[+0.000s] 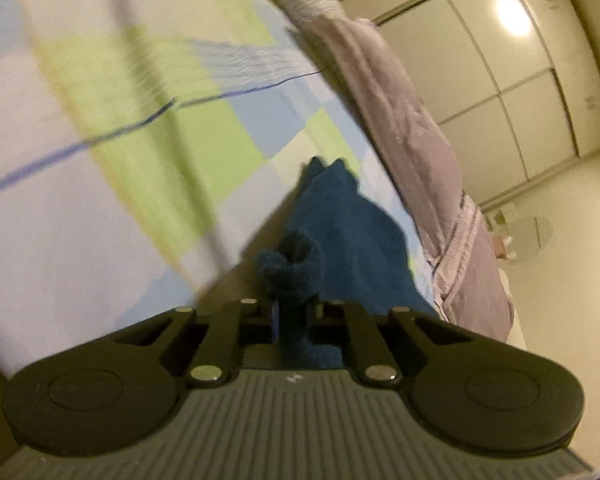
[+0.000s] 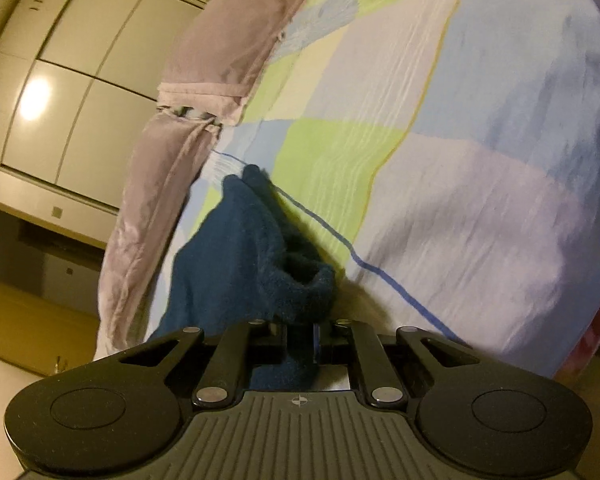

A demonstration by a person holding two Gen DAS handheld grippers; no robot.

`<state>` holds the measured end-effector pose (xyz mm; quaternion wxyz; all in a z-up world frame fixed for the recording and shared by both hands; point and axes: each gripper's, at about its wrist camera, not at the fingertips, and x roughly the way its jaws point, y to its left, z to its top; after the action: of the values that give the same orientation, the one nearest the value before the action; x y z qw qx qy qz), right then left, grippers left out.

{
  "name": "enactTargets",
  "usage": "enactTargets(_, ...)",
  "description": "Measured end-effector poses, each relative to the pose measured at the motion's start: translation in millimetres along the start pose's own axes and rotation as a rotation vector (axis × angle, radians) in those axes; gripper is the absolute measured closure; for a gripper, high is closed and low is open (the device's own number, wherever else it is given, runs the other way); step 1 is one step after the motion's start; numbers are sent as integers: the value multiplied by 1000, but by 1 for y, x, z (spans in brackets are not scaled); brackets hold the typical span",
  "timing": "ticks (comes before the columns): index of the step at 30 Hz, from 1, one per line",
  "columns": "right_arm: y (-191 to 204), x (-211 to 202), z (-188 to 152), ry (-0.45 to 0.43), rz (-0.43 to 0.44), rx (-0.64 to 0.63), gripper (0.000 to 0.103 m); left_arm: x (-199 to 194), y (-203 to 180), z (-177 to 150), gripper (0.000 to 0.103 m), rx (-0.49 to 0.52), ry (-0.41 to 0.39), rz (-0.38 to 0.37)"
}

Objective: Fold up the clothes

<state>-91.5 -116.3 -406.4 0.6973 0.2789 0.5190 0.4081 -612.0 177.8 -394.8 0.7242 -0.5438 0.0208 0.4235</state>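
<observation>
Both the left gripper (image 1: 292, 320) and right gripper (image 2: 300, 336) have fingers pinched tight on a dark teal fleece garment (image 1: 340, 216). Beyond the fingers lies a bed's pastel patchwork sheet (image 1: 140, 100), a mauve quilt (image 1: 400, 120) along its edge. Glossy cream wardrobe doors (image 1: 500, 80) stand behind.

The bed (image 1: 100, 80) was covered by a sheet (image 2: 480, 160) patterned in blocks of pale blue, lime green, lilac and cream, crossed by a thin dark-blue line and a thin yellow one. A dark teal fleecy garment (image 1: 340, 216) lay bunched on the sheet, its far end running out into two small points. Along the bed's far edge lay lilac-grey pillows (image 1: 412, 140), one beside the next, with seamed borders; the garment lay just beside them.
</observation>
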Motion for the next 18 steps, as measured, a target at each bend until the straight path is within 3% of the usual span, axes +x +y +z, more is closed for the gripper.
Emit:
enactTargets(8, 8, -35, -31, 28, 27, 12, 95, -3, -10, 42, 95, 143, -23, -8)
enactTargets(11, 9, -41, -53, 70, 24, -9, 95, 14, 2, 53, 94, 135, 21, 32)
enactTargets(13, 6, -40, -58, 107, 18, -6, 94, 19, 9, 52, 87, 123, 53, 68)
enactTargets(16, 9, -46, -58, 121, 7, -45, 62, 10, 10, 48, 81, 146, 29, 94)
enactTargets(18, 18, -58, -55, 99, -10, -125, 59, -4, 8, 45, 81, 161, -17, 106)
